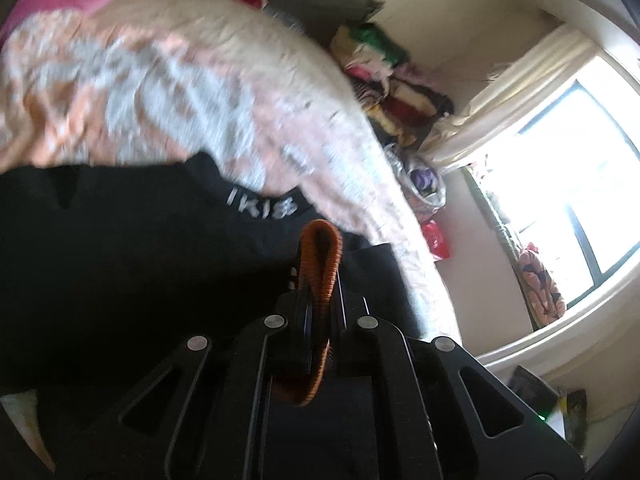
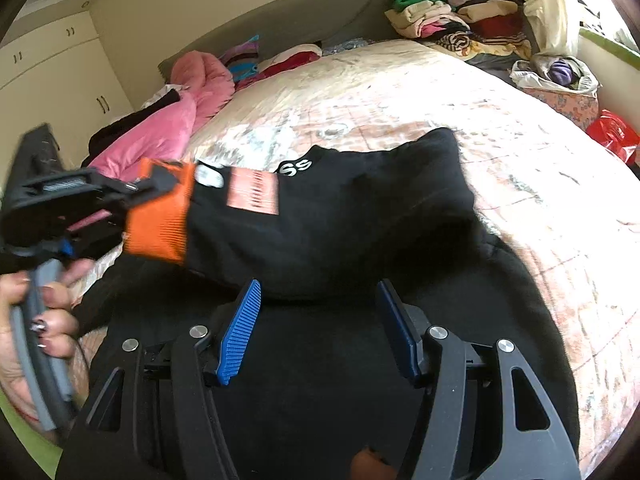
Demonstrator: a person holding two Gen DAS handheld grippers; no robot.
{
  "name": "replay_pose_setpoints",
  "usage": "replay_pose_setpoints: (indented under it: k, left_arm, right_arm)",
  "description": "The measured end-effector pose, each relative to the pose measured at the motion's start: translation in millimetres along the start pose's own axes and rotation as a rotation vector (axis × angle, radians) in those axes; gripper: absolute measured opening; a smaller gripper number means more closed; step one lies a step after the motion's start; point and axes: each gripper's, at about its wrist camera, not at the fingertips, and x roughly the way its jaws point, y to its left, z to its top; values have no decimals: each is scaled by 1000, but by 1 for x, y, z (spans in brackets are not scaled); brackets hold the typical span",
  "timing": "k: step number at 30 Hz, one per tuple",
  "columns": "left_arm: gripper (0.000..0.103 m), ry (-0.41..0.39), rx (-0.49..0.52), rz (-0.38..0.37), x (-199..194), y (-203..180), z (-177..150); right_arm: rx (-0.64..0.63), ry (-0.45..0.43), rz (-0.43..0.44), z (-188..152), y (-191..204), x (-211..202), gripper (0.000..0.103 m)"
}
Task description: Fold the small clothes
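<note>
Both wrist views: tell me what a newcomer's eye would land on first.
The orange cuff of the black sweatshirt, pinched in the left gripper at the left of the right wrist view. Next, the right gripper, open over the black fabric. Behind, a pink jacket lies on the patterned bedspread.

White lettering on the neckband of the black garment (image 1: 132, 248), blurred in the left wrist view to roughly "IKI" plus an unreadable mark (image 1: 261, 205); in the right wrist view only "SS" legible at the far edge of the same garment (image 2: 297, 166). Orange-pink tag (image 2: 252, 191) just left of those letters, printed with lines too smeared to read. Nothing else legible anywhere in either view.
</note>
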Motion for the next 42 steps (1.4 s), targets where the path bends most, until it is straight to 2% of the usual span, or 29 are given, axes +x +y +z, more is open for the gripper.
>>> replay_pose_setpoints:
  k: [3,6,16,23,29,32,36,40,42]
  left_arm:
    - [1,-37,24,5,-21,-4,6]
    - [1,-48,29,40,-29,1,6]
    - [1,-36,25,164,-29,23,3]
    - [1,-21,37,180,-33,28,-1]
    - [1,20,-15,244,-25,51,-3]
    - [1,-6,5,295,-32,50,-2]
    - [1,-33,42,312,-36,43,-1]
    - [3,-60,130,404,-33,30,-3]
    - [7,-45,147,391,-30,26,-5]
  right_arm:
    - [11,-8,-11,1,-5,-4,59]
    - [15,-17,-33,3,-9,-4,59]
    - [10,-40,-119,13,-17,-2,59]
    - [18,-48,-168,25,-28,4,59]
    - [-10,-46,-188,34,-23,13,59]
    - [-31,-42,-185,37,-17,17,59]
    - [-51,-28,-178,39,-12,23,59]
    - [-61,-19,-176,41,-10,28,59]
    - [-69,-7,-172,41,-9,32,59]
